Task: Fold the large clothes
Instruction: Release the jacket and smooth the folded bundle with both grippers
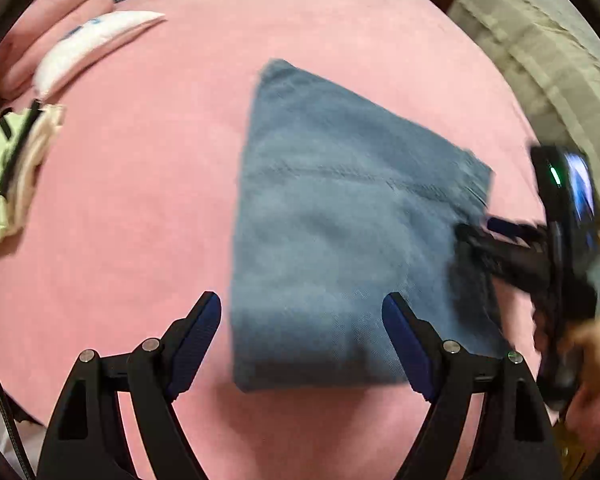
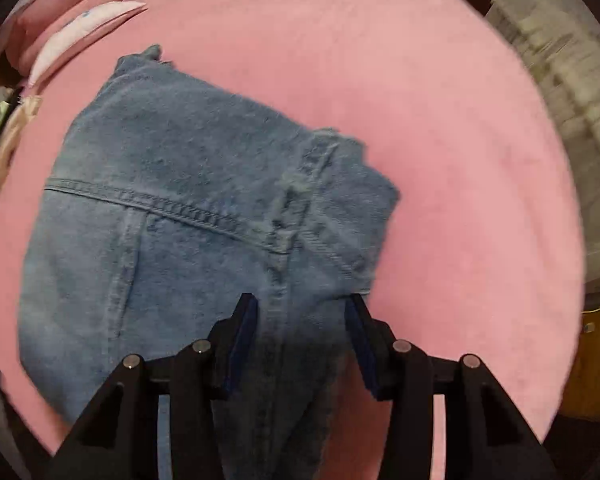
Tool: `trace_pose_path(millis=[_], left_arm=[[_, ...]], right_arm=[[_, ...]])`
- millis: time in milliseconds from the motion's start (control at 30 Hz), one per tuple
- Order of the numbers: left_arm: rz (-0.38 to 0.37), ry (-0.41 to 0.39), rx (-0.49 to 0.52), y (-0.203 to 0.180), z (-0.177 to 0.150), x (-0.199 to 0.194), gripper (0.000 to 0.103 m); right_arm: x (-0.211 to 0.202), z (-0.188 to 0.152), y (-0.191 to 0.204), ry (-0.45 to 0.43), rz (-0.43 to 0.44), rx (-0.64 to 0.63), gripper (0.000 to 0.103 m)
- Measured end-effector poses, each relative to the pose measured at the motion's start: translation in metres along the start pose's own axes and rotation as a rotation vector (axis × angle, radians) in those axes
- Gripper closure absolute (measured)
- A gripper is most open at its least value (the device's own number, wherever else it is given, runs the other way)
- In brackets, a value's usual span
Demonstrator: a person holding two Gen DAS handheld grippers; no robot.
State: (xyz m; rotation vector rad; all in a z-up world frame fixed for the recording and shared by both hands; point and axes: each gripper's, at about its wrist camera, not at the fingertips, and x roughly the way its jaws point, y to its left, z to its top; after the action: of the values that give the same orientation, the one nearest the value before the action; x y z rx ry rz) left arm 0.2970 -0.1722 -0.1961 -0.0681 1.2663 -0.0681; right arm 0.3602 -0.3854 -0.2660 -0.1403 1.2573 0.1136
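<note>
Both grippers are pointed steeply down at a pink, soft-napped bed cover [image 1: 148,208]. The left gripper [image 1: 302,334] is spread wide and released over the near edge of the folded denim jeans [image 1: 340,208], a blue, stitched wedge lying mid-cover. The right gripper [image 2: 302,332] is part-open, its pads clear of the denim fold between them.

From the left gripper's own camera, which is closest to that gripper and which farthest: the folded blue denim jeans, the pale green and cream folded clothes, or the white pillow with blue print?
1. Folded blue denim jeans: directly ahead of the left gripper, partly between its open fingers.
2. Pale green and cream folded clothes: far left edge of the pink bedcover.
3. White pillow with blue print: upper left, farthest back.
</note>
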Motion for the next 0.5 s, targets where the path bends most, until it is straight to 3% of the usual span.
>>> trace_pose_path(millis=[100, 233, 333, 367, 500], left_arm=[[-0.013, 0.003, -0.038, 0.014, 0.014, -0.001, 0.022], [0.012, -0.005, -0.055, 0.021, 0.021, -0.003, 0.022], [0.038, 0.012, -0.073, 0.029, 0.025, -0.002, 0.022], [0.044, 0.012, -0.081, 0.031, 0.026, -0.002, 0.022], [0.045, 0.023, -0.104, 0.035, 0.032, 0.005, 0.022]], right_arm=[[-0.002, -0.003, -0.003, -0.022, -0.026, 0.025, 0.056], [0.005, 0.000, -0.013, 0.005, 0.037, 0.067, 0.056], [0.004, 0.000, -0.023, -0.029, 0.107, 0.150, 0.074], [0.003, -0.003, -0.025, -0.045, 0.100, 0.161, 0.090], [-0.016, -0.019, -0.027, -0.138, 0.079, 0.173, 0.096]])
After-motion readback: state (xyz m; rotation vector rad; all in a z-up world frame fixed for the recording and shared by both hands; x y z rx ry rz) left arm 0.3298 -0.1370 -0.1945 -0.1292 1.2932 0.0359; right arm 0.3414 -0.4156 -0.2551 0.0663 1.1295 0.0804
